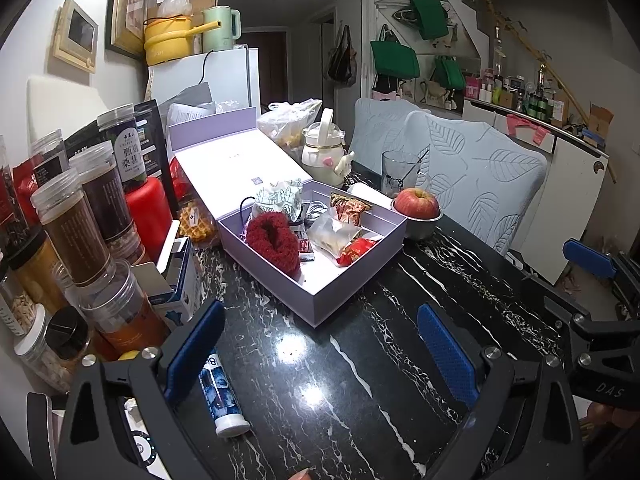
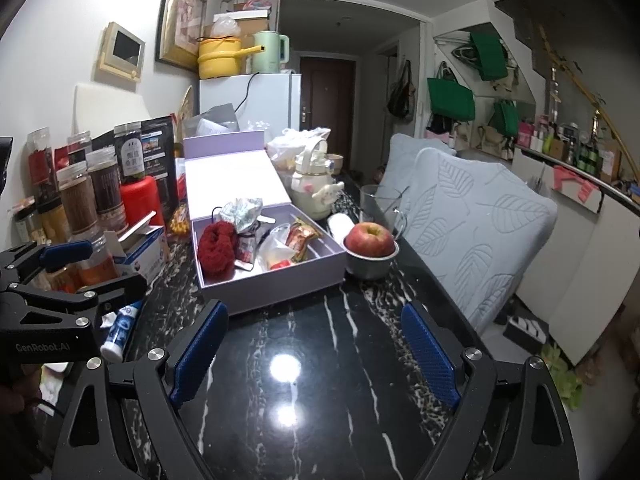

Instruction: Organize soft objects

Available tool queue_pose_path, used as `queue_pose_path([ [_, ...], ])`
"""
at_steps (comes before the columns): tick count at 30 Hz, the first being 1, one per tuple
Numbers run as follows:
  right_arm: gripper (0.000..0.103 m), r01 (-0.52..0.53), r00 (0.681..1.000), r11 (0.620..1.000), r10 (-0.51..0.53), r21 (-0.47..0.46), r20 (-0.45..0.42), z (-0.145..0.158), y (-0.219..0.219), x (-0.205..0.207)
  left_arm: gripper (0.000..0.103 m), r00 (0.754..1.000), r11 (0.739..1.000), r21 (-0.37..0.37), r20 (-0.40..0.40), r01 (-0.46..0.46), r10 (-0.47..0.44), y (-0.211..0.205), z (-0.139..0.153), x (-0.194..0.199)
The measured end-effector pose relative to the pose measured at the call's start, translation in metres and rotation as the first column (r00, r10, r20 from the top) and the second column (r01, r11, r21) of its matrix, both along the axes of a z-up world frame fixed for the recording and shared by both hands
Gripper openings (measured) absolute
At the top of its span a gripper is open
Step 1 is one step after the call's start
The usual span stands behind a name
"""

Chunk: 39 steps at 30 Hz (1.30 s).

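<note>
An open lilac box sits on the black marble table. Inside lie a fuzzy red scrunchie, a crumpled patterned cloth and several snack packets. My left gripper is open and empty, low over the table in front of the box. My right gripper is open and empty, also short of the box. Each gripper shows at the edge of the other's view.
Jars and a red bottle crowd the left side. A blue tube lies near the left gripper. An apple in a metal bowl, a glass and a cream kettle stand beyond the box. Cushioned chairs line the right edge.
</note>
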State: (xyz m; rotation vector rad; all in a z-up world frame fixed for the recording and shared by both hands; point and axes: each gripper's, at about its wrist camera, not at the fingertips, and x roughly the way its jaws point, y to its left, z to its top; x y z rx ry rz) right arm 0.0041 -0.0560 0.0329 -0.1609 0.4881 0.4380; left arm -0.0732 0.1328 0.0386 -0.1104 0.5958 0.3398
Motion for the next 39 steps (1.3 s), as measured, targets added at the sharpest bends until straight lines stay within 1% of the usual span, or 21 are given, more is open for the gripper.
queue_pose_path([
  [15, 0.089, 0.008, 1.0, 1.0, -0.008, -0.01, 0.007, -0.0024, -0.0012, 0.0009, 0.099, 1.0, 1.0, -0.013, -0.014, 0.009, -0.009, 0.0019, -0.0027, 0.0027],
  [18, 0.089, 0.011, 1.0, 1.0, -0.011, -0.008, 0.007, -0.0013, -0.0033, 0.0029, 0.099, 1.0, 1.0, -0.001, -0.017, 0.005, -0.005, 0.0015, -0.0023, 0.0038],
  [39, 0.09, 0.011, 1.0, 0.999, -0.011, -0.033, 0.003, -0.0029, -0.0059, 0.0062, 0.099, 0.999, 1.0, -0.002, -0.045, 0.005, -0.005, 0.0032, -0.0062, 0.0098],
])
